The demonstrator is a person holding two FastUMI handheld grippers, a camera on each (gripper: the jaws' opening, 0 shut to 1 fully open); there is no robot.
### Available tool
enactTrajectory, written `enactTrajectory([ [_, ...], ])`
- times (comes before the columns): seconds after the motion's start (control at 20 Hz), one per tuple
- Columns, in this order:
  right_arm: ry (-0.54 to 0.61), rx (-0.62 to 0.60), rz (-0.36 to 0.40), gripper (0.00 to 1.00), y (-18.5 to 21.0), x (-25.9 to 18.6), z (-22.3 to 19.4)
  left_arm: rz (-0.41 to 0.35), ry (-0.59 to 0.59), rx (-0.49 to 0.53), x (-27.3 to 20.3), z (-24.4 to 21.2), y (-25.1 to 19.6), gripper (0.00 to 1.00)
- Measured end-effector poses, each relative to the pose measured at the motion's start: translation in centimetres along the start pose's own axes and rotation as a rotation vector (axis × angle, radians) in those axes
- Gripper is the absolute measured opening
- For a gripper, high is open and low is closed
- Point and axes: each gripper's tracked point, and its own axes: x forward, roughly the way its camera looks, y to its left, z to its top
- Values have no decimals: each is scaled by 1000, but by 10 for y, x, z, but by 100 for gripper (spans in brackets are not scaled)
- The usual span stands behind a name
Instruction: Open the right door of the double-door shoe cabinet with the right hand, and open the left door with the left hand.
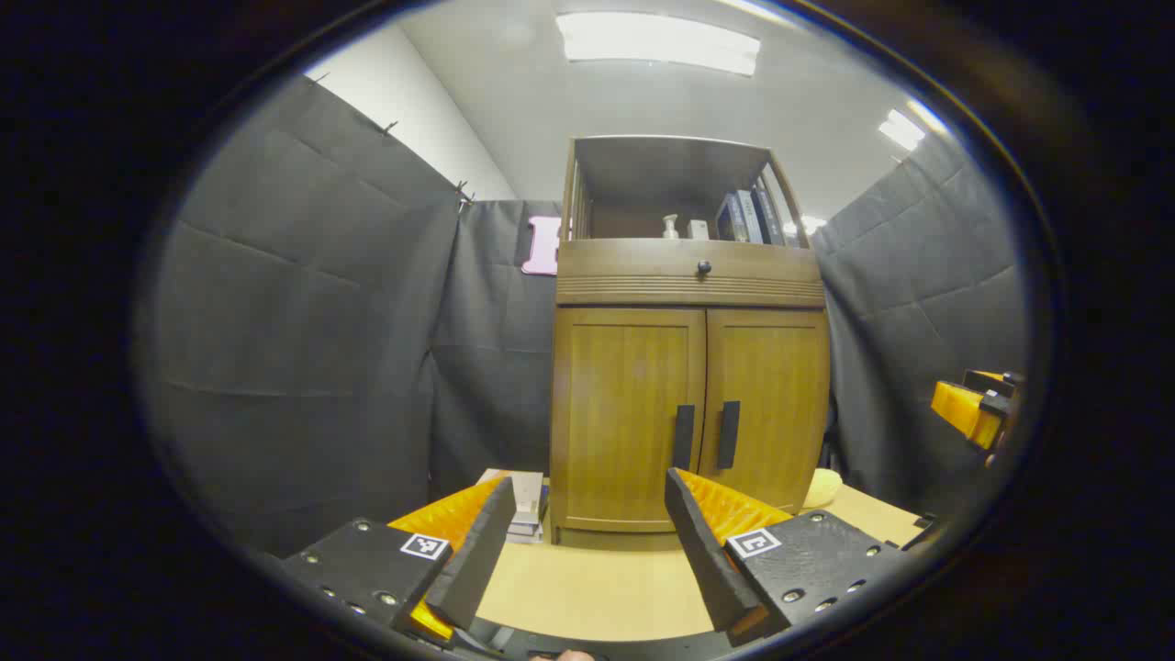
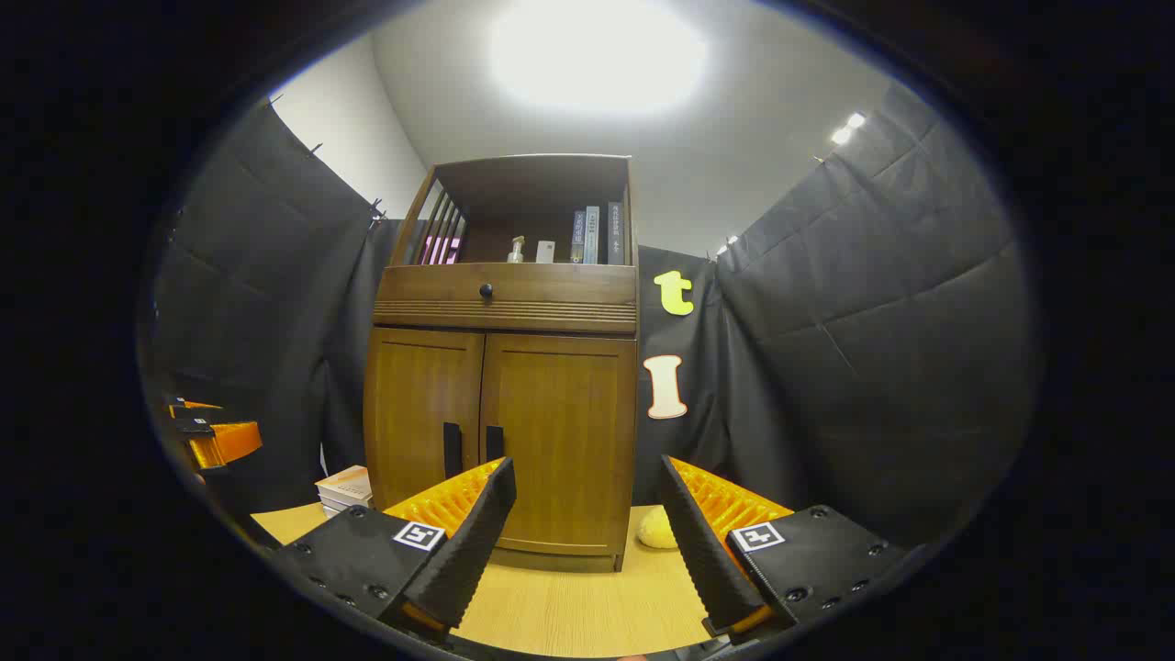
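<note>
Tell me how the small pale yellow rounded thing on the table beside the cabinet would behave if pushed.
The small pale yellow rounded thing looks soft and fuzzy, so it is probably light and would give under a push. Its rounded shape suggests it could roll or slide on the smooth light wooden table. It lies close to the brown wooden cabinet, which might stop it.

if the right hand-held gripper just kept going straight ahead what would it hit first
Probably the right door of the cabinet. The open right hand-held gripper points at that closed door's panel, to the right of its handle, with bare table between. Depth is hard to judge.
</note>
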Motion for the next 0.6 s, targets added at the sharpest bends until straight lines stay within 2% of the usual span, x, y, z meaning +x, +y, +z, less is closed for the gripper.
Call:
enactTrajectory([
  [0.6, -10, 9, 2, 96, -9, 10, -1, 41, -31, 23, -8, 11, 3, 94],
])
